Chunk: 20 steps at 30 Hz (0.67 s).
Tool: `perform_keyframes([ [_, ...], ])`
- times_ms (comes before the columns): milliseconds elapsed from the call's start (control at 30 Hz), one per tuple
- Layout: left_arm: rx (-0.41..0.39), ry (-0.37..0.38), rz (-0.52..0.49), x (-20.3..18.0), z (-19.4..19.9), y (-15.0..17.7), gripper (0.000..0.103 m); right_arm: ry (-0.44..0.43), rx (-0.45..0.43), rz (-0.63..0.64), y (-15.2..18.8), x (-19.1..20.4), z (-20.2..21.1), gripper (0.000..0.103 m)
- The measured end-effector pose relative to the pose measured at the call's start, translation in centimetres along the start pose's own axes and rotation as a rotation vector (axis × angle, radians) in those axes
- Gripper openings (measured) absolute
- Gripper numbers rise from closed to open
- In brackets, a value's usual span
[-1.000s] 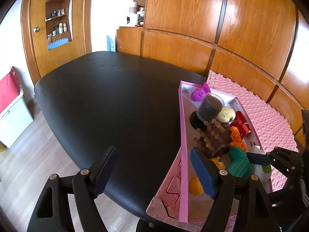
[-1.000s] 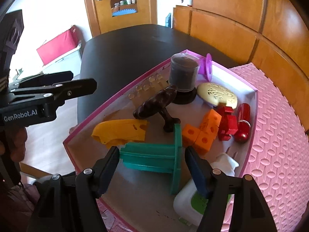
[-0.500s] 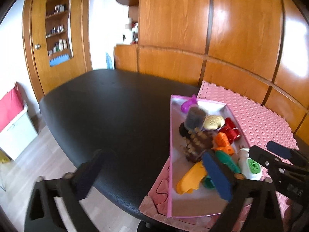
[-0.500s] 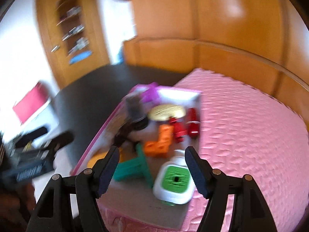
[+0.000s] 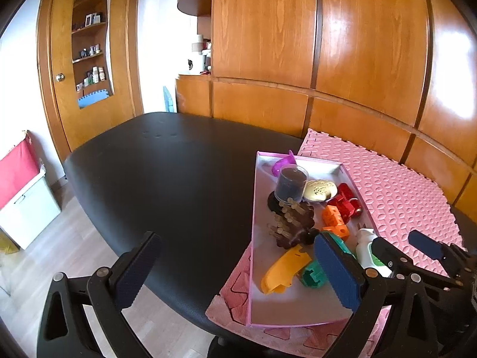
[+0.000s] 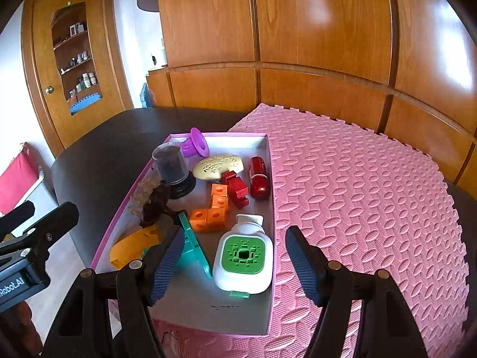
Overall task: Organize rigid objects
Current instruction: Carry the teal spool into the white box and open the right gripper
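A shallow pink-rimmed tray [image 6: 217,134] holds several rigid items: a white and green device [image 6: 243,256], a teal piece [image 6: 190,247], a yellow piece [image 6: 134,246], orange blocks [image 6: 213,211], a red toy [image 6: 237,188], a dark jar [image 6: 171,164] and a brown hairbrush [image 5: 293,226]. My right gripper [image 6: 235,265] hovers open over the tray's near end, above the white device and touching nothing. Wide open and empty, my left gripper [image 5: 238,271] hangs over the near edge of the black table [image 5: 164,179], just left of the tray [image 5: 253,208].
A pink foam mat [image 6: 357,194] lies under the tray and stretches to the right. Wooden wall panels stand close behind the table. A red and white bin [image 5: 21,197] sits on the floor at the left.
Both grippers have drawn back and up from the tray. The left jaws have opened wider. The right gripper has rolled, and the teal piece that lay between its fingers stays in the tray.
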<state>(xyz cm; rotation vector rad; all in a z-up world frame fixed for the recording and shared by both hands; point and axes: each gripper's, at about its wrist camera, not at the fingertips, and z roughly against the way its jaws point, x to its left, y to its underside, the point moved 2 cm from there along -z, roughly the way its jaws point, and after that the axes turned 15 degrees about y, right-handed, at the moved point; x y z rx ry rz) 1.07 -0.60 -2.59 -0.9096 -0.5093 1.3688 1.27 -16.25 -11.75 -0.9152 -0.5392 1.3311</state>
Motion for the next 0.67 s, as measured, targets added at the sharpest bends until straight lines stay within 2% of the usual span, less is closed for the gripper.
perform_keyframes([
  [233, -0.016, 0.019, 0.013, 0.15, 0.49, 0.0, 0.103, 0.017, -0.039, -0.001, -0.33, 0.05, 0.91, 0.071],
  [500, -0.027, -0.023, -0.016, 0.2, 0.59, 0.24, 0.103, 0.018, -0.04, -0.008, -0.32, 0.04, 1.01, 0.071],
  [667, -0.023, -0.023, -0.005, 0.53, 0.59, 0.16, 0.103, 0.018, -0.046, -0.009, -0.3, -0.02, 1.13, 0.071],
])
